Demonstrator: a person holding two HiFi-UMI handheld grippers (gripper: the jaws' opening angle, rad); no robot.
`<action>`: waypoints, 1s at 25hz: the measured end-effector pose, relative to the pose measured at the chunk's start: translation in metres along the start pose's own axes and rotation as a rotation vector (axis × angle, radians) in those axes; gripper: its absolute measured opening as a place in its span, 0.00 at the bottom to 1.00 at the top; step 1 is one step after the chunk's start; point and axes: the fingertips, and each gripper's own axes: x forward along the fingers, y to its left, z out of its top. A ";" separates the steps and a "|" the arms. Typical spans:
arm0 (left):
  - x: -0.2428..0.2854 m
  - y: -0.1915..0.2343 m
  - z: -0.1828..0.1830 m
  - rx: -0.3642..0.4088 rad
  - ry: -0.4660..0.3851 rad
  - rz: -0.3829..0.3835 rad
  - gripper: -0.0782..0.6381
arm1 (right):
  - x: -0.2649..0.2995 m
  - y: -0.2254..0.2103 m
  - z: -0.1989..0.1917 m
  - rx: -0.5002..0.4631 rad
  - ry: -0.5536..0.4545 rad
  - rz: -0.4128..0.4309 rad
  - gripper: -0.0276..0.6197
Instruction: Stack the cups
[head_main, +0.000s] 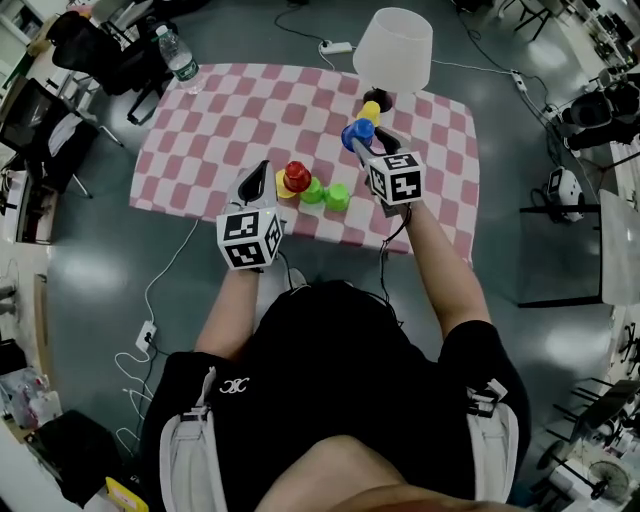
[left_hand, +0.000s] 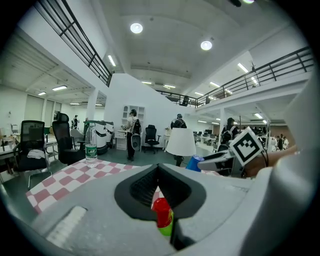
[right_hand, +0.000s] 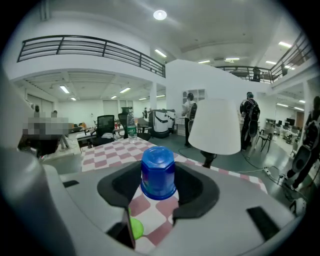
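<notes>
The worktop (head_main: 200, 150) carries a pink-and-white checked cloth, against which stand a red cup (head_main: 297, 176), one bright green cup (head_main: 313, 190), another green cup (head_main: 338, 197), a yellow cup (head_main: 371, 108) and a deep blue cup (head_main: 357, 133). The lampshade (head_main: 394, 47) is plain white, the bottle (head_main: 178, 55) is clear with a green label, and the floor (head_main: 540, 150) is dull grey-green. The left gripper (head_main: 262, 178) and right gripper (head_main: 360, 138) are pale grey with black fingers (head_main: 258, 182), each with a cube of black-and-white square markers, and the person's top (head_main: 340, 360) is black.
</notes>
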 end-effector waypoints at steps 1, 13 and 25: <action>0.000 0.001 0.000 -0.001 -0.001 0.002 0.13 | -0.001 0.009 0.000 -0.011 -0.001 0.017 0.36; -0.007 0.015 -0.003 0.003 -0.002 0.030 0.13 | 0.008 0.080 -0.047 -0.046 0.073 0.148 0.36; -0.016 0.024 -0.015 -0.008 0.019 0.053 0.13 | 0.009 0.098 -0.081 -0.065 0.144 0.188 0.36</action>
